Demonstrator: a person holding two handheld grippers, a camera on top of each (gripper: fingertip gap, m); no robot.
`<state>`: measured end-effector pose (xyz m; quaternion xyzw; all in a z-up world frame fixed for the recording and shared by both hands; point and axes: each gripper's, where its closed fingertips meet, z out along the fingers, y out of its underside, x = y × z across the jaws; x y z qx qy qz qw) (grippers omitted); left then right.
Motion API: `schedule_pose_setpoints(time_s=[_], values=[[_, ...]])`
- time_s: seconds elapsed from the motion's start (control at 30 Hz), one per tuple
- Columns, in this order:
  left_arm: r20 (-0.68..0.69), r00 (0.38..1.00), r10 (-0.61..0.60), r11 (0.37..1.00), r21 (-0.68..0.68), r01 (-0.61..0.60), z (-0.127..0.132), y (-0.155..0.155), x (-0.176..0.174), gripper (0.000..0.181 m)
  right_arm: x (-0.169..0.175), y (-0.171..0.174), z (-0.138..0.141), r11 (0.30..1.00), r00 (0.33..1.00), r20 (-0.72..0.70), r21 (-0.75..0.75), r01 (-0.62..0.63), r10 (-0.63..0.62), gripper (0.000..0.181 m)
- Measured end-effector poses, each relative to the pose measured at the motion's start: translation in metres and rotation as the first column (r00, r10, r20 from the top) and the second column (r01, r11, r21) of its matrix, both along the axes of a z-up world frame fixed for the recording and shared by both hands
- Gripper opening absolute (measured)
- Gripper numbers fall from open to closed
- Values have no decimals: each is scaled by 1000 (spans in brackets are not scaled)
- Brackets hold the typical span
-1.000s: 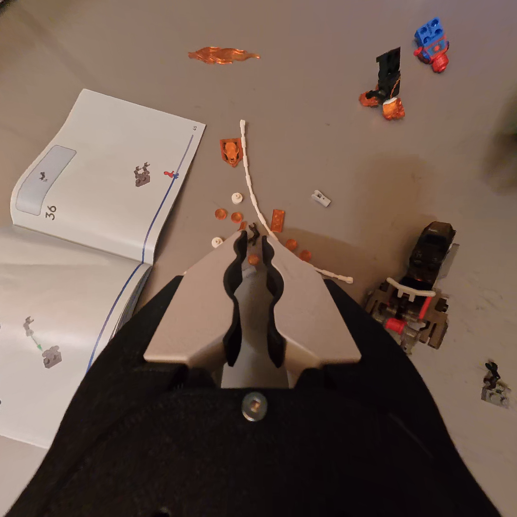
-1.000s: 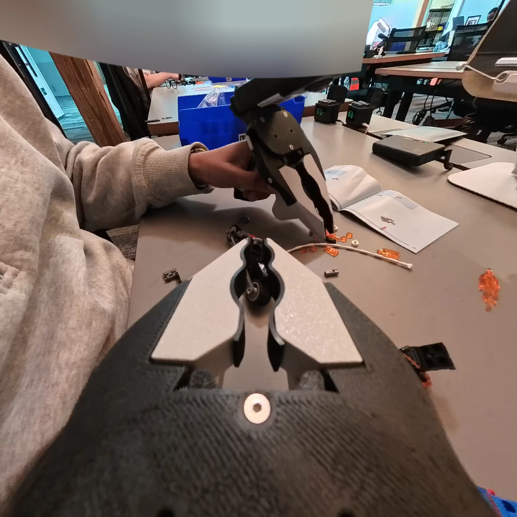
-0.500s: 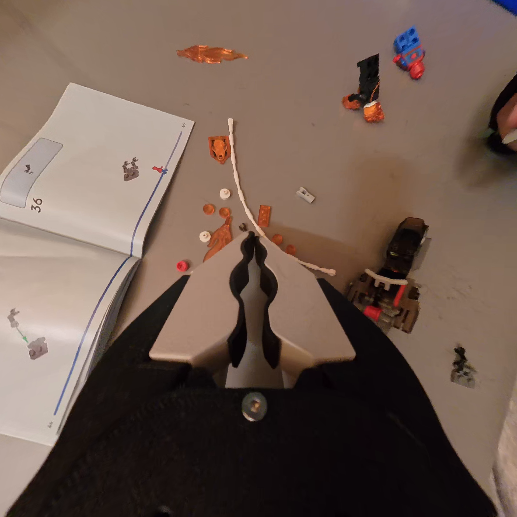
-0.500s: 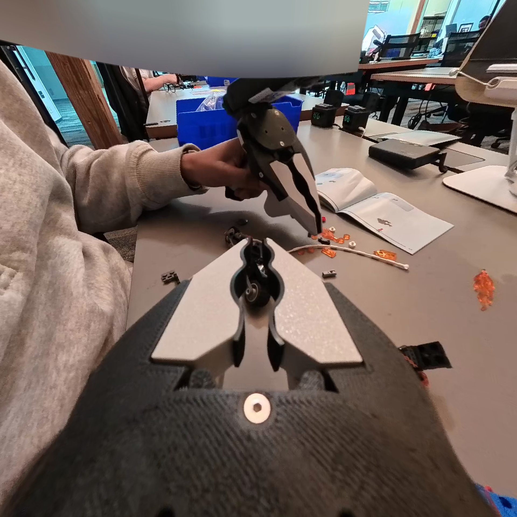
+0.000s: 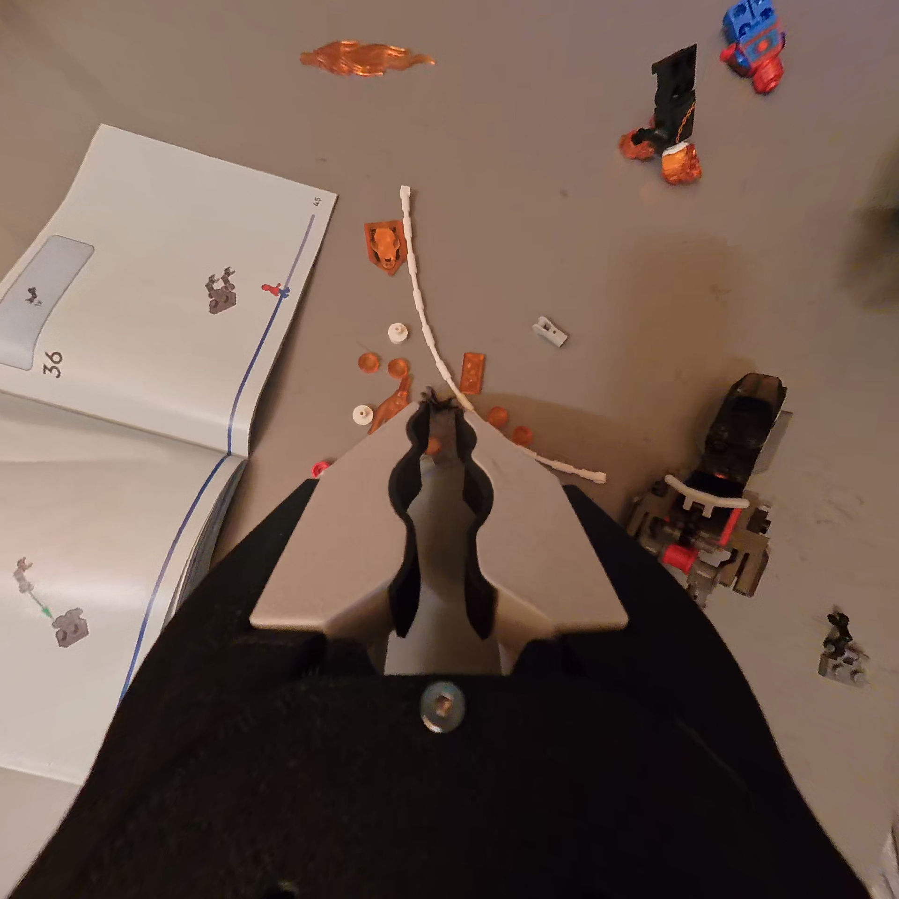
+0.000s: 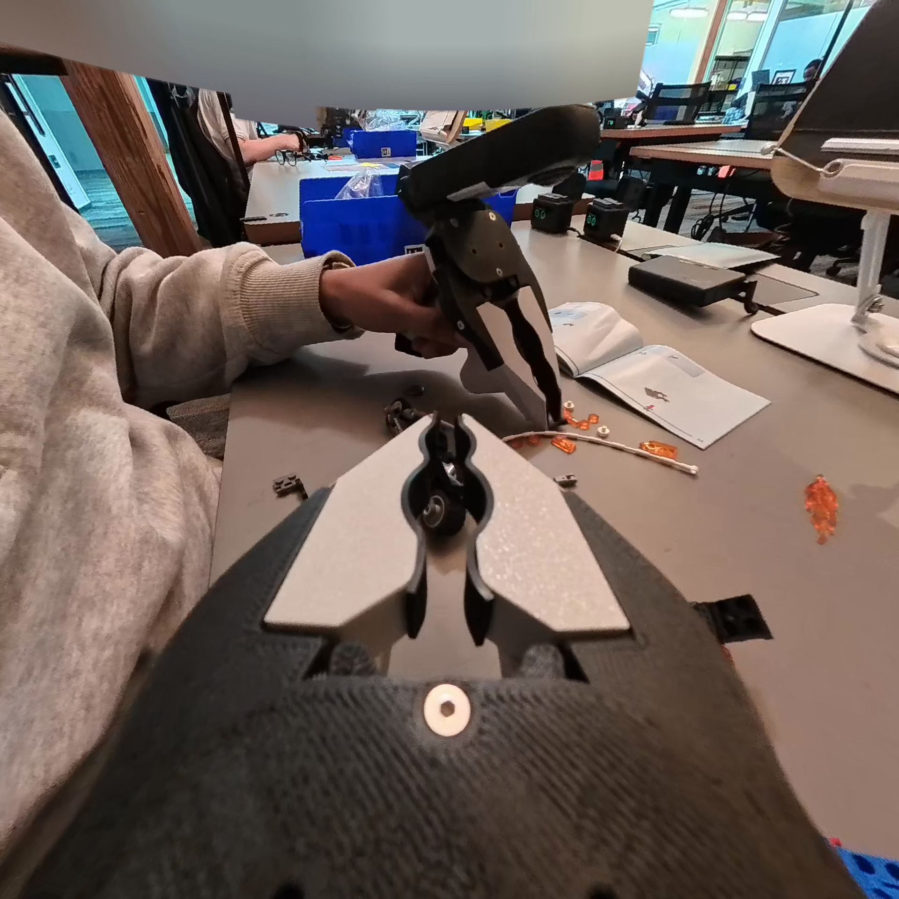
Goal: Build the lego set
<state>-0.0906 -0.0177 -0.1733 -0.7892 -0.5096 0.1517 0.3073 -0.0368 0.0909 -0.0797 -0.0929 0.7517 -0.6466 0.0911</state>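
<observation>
My left gripper (image 5: 440, 406) points down at the table among loose pieces, its jaws shut on a small black claw piece (image 5: 434, 398). It also shows in the right wrist view (image 6: 554, 417), tips at the table. Around the tips lie a white chain (image 5: 428, 331), an orange plate (image 5: 472, 372), an orange shield tile (image 5: 386, 245) and orange and white round studs. My right gripper (image 6: 445, 424) is held above the table's near side, shut on a black wheel part (image 6: 440, 513). The part-built vehicle (image 5: 715, 506) stands to the right.
An open instruction booklet (image 5: 146, 340) lies left. An orange flame piece (image 5: 365, 58), a black and orange sub-build (image 5: 669, 112) and a blue and red one (image 5: 751, 44) lie farther off. A small grey build (image 5: 841, 652) sits right. A blue bin (image 6: 360, 224) stands behind. My right fingertips sit around 15 cm from my left ones. The orange shield tile (image 5: 386, 245) is about 7 cm from my left fingertips and 20 cm from my right. Look for it in the right wrist view (image 6: 661, 451) too.
My left gripper closed on the black claw piece, drew back from the table, then came close again. The right gripper has hardly moved and still holds the wheel part.
</observation>
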Motion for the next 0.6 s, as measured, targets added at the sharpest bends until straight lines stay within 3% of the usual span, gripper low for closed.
schedule_pose_setpoints(time_s=[0.6], values=[[4,1000,-15,1000,1,15,1,3,1,1,-1,0,0,1000,1000,13,-3,-7,7,3]])
